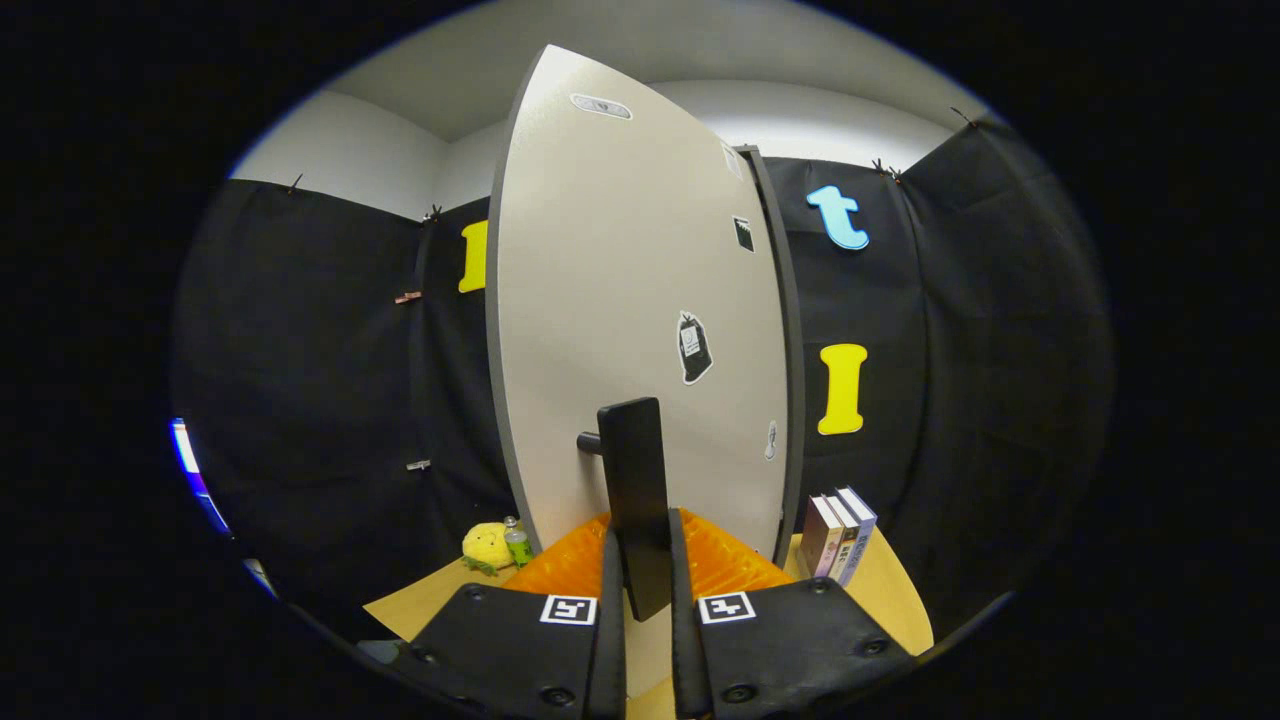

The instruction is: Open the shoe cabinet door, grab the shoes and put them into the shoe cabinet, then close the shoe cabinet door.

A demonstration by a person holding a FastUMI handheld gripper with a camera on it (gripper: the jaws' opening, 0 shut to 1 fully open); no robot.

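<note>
Pale grey and broad, the shoe cabinet door (620, 330) rose straight ahead of the gripper, carrying a few small stickers (694, 347) on its face and a dark edge band along its right side. It blocked whatever lay behind it, so the cabinet's inside and any shoes could not be made out. Below the door lay a wooden tabletop (890, 590). To the right of the door, a short row of books (838, 533) stood upright on that top, near the door's lower corner. To the left of the door's lower corner sat a yellow plush toy (487, 546) with a small green bottle (518, 545) touching its side. From the door's lower half stuck out a dark upright handle (636, 480) on a short stem. The gripper (647, 590) was clenched on that handle, one finger pressed against each side of its lower end
</note>
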